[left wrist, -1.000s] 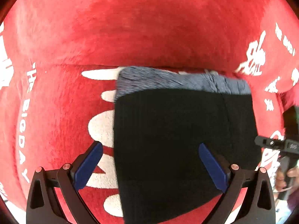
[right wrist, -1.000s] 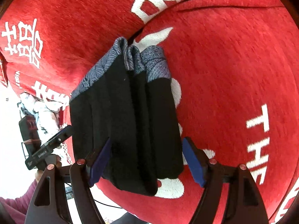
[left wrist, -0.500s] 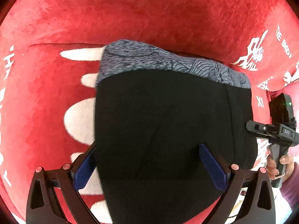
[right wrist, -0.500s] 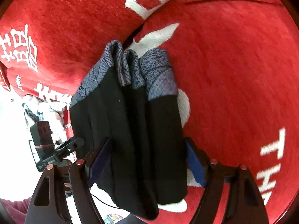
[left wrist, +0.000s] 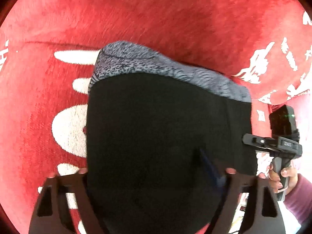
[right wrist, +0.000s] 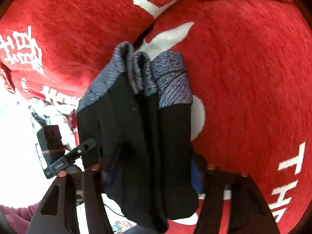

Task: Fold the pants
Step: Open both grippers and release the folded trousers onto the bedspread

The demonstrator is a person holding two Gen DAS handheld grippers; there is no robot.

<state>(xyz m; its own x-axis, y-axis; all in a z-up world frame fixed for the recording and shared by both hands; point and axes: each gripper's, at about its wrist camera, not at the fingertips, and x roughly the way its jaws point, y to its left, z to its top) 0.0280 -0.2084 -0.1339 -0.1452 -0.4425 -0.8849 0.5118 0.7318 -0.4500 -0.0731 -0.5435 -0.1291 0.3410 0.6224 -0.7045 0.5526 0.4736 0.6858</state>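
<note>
Since a second ago, both tools lower and closer, the folded black pants (left wrist: 165,136) now filling more of each view. On the left: left gripper (left wrist: 154,175) astride the near end of the bundle, jaws closing, cloth between them, only one blue pad (left wrist: 209,167) showing, so pad contact cannot be told. Pants folded to a thick packet on the red blanket (left wrist: 156,19), grey patterned waistband (left wrist: 165,66) toward the far seam, near end overhanging the blanket's front edge. On the right: right gripper (right wrist: 150,171) also closing across the layered edges. Best to gather every layer squarely, pinch evenly on both sides, keep the stack level.
</note>
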